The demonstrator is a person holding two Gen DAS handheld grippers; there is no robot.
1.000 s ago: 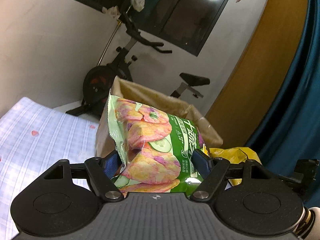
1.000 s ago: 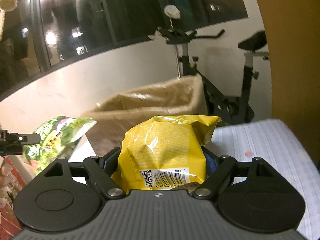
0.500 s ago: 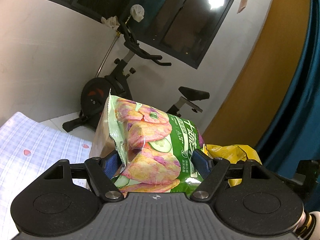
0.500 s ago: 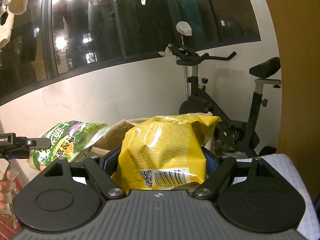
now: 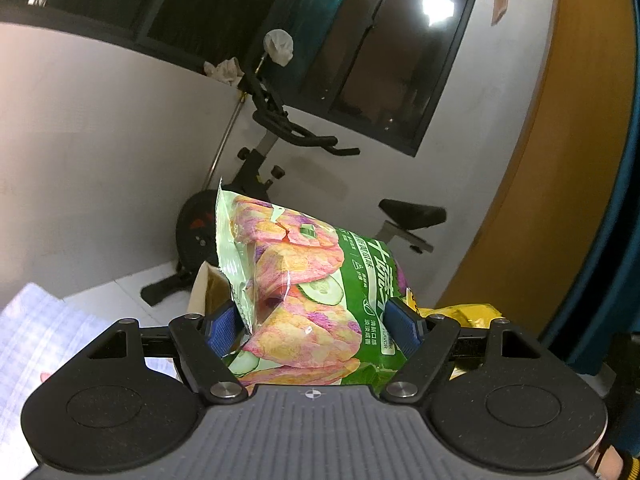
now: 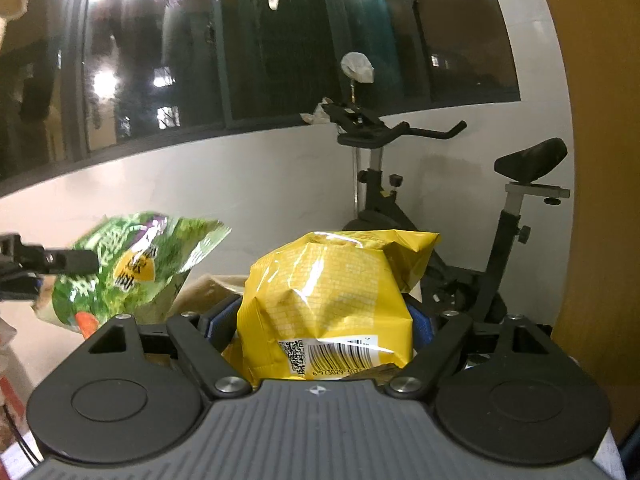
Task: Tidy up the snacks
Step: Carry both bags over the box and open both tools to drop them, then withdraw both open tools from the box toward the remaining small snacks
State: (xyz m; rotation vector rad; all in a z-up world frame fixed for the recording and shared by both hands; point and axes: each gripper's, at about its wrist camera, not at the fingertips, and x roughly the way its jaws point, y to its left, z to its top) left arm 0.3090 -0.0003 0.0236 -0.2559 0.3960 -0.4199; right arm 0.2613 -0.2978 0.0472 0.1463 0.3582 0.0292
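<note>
- The green crinkly foil snack bag printed with pink-and-orange crisps and cucumber slices (image 5: 316,304) is held up in the air, pinched at its lower part between the blue-padded fingers (image 5: 222,326) of the left gripper (image 5: 316,322). Its serrated top seam stands upward, so it hangs from the grip rather than resting on anything.
- The yellow puffy foil snack bag with a barcode label near its bottom (image 6: 326,304) is likewise aloft, squeezed at its lower part between the blue pads of the right gripper (image 6: 324,326). The pads dent its sides, which suggests an air-filled pouch that gives under pressure.
- From the right wrist view the green bag shows at the left, blurred, level with the yellow one. Carrying both at once looks like a way to move two packets in a single trip.
- Just beyond and below both bags sits a brown cardboard box with an open top (image 5: 208,294), its rim peeking out behind the green bag. I judge it the likely place for the snacks; its inside is hidden.
- A pale checked cloth (image 5: 36,336) covers the surface at the lower left edge, beside the box.
- Farther back stand a black exercise bike (image 6: 420,216), a white wall and dark windows.
</note>
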